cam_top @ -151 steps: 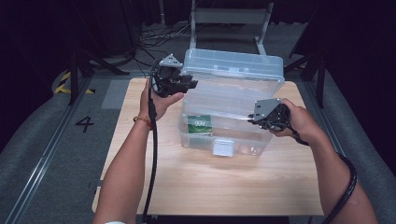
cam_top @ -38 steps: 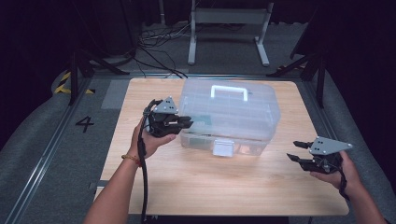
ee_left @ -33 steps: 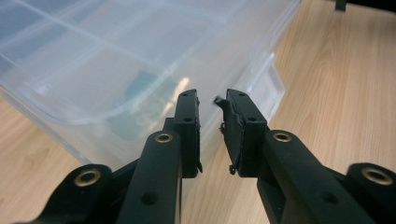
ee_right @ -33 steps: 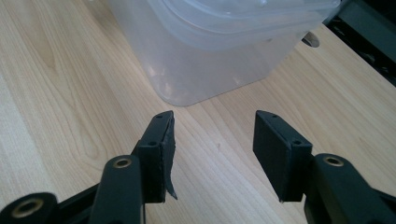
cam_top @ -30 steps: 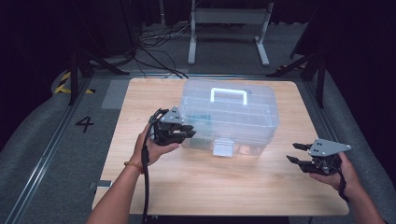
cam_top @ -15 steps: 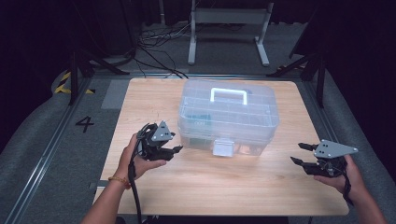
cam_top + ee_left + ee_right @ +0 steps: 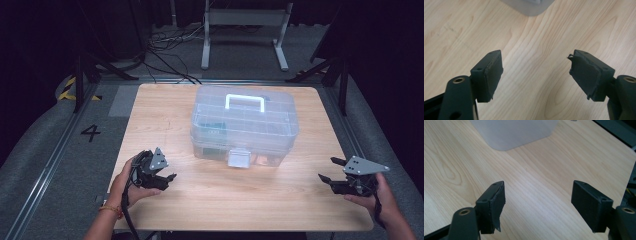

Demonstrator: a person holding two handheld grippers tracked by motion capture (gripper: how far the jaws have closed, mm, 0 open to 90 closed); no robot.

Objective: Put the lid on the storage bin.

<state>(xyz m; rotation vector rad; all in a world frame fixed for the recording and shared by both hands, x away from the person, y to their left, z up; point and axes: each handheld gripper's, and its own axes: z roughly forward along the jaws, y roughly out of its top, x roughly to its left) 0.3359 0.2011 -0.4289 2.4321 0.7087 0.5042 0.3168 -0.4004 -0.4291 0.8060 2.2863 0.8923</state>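
A clear plastic box with a white handle on its lid stands a little above the centre of the frame on the wooden worktop, its white front latch facing the bottom edge. Something green shows dimly through its left wall.

The left hand-held gripper sits in the lower left of the high view, held low over the worktop, well apart from the box and pointing toward the right of the frame. Its jaws have just been opening and now stand released — nothing lies between them. In the left gripper view the two black pads are spread wide over bare wood grain, with a corner of the box at the top edge.

The right hand-held gripper is at the lower right of the high view, near the worktop's right edge, also well clear of the box. Its jaws have likewise just been opening and are released, with only wood between the pads in the right gripper view — the box fills the upper middle there.
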